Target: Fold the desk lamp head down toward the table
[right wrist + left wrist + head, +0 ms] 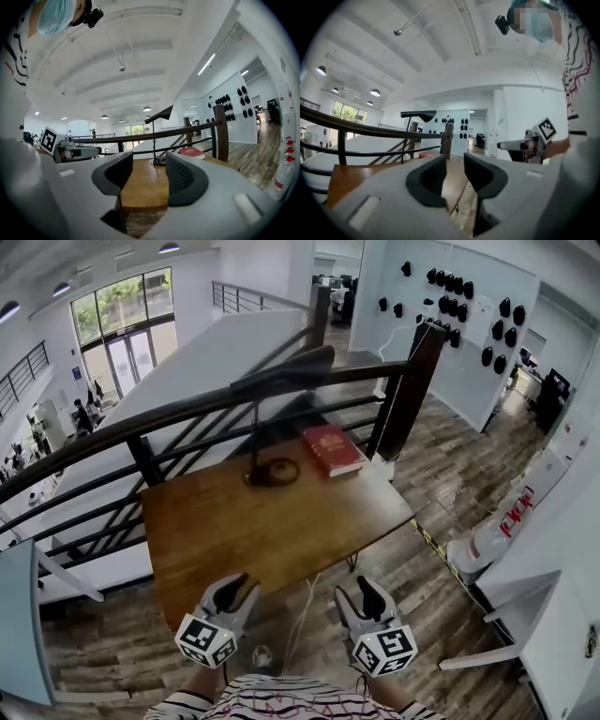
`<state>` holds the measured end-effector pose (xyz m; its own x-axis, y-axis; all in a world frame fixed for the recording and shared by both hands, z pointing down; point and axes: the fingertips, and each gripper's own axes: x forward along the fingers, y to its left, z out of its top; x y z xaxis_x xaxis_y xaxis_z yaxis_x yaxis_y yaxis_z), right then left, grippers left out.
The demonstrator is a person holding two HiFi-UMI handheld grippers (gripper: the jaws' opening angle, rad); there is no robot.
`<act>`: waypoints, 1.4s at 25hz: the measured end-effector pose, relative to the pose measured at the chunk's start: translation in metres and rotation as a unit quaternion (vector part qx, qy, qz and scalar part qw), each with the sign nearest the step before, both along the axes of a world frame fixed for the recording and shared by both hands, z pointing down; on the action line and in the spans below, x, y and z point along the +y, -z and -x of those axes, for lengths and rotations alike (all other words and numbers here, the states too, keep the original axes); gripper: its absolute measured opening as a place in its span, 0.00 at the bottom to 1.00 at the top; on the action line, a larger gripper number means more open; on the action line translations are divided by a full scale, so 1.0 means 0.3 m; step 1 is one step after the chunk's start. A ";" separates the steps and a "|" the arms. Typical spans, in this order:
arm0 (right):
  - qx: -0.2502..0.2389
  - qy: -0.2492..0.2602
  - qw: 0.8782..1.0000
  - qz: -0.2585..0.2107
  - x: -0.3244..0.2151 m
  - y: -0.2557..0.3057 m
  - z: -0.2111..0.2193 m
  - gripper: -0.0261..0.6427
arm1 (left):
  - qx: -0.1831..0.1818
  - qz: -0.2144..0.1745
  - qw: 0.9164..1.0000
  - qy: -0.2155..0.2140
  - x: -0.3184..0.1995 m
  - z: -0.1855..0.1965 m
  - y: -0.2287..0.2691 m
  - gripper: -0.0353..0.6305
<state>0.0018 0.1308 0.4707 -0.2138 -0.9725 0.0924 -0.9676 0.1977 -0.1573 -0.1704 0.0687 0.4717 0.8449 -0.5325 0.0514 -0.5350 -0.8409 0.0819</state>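
A black desk lamp stands at the far side of the wooden table point(216, 531). Its round base point(272, 472) rests on the top, and its thin stem rises to a flat head point(286, 371) held high and roughly level. The lamp head point(418, 114) shows far off in the left gripper view, and the lamp head point(160, 114) also shows in the right gripper view. My left gripper point(246, 585) and right gripper point(361, 589) hover at the table's near edge, well short of the lamp. Both are open with nothing between the jaws.
A red book point(331, 449) lies on the table right of the lamp base. A dark railing point(141, 427) with a thick post point(412, 381) runs just behind the table. A white cable point(305, 610) hangs off the front edge. Red and white canisters point(497, 526) stand on the floor at right.
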 end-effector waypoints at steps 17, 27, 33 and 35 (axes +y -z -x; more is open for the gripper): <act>0.013 -0.047 0.999 0.010 -0.435 0.010 0.125 0.36 | -0.001 0.005 1.000 -0.030 -0.504 0.147 0.009 0.28; 0.021 -0.033 0.999 0.007 -0.618 0.013 0.003 0.36 | -0.004 0.013 1.000 -0.013 -0.665 0.046 -0.009 0.29; 0.026 0.002 1.000 0.005 -0.744 0.032 -0.158 0.36 | -0.005 0.004 1.000 0.029 -0.754 -0.084 0.013 0.29; 0.030 0.018 0.999 0.001 -0.786 0.045 -0.206 0.36 | -0.003 0.001 0.999 0.045 -0.782 -0.128 0.027 0.29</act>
<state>0.0635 -0.1050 0.4571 -0.2422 -0.9642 0.1078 -0.9676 0.2319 -0.0996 -0.1321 -0.1659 0.4637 0.7930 -0.6065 0.0576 -0.6093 -0.7890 0.0790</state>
